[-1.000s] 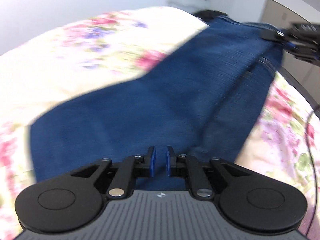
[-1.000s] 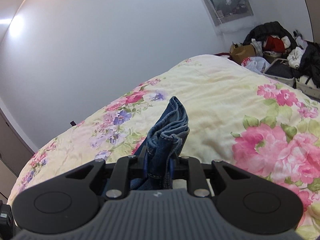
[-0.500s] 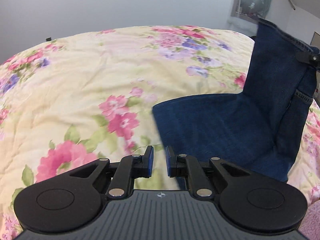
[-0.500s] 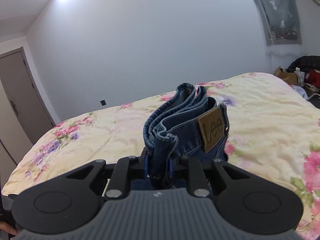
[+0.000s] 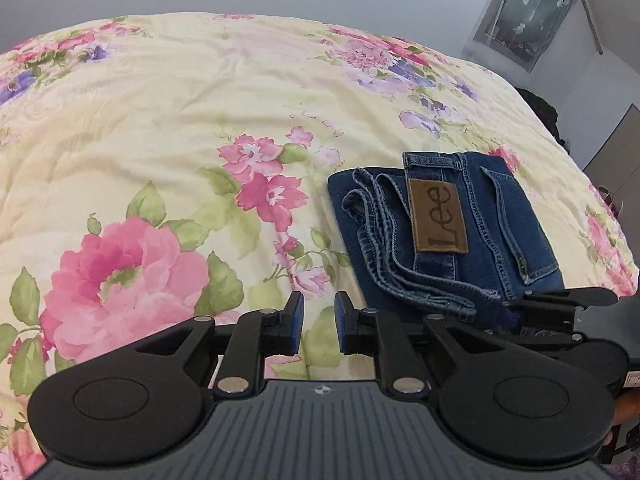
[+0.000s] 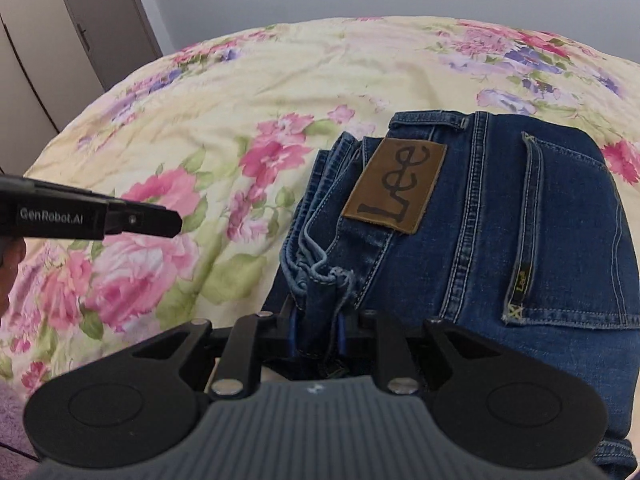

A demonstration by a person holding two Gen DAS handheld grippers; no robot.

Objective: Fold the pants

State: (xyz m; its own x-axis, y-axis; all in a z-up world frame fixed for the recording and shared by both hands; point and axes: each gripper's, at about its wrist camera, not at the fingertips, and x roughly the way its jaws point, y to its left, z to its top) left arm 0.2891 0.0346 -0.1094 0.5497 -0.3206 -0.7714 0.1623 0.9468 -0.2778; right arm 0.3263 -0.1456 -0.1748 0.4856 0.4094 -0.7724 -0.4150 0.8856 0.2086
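Letting go cleanly matters: your right gripper (image 6: 318, 334) pinches the folded blue denim pants' (image 6: 500, 220) near edge, seemingly flat on the floral quilt (image 6: 240, 92); your left gripper (image 5: 318, 326), just opening, holds nothing.

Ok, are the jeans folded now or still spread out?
Folded. The jeans lie as a compact stack on the bedspread, waistband layers bunched at one edge, label on top.
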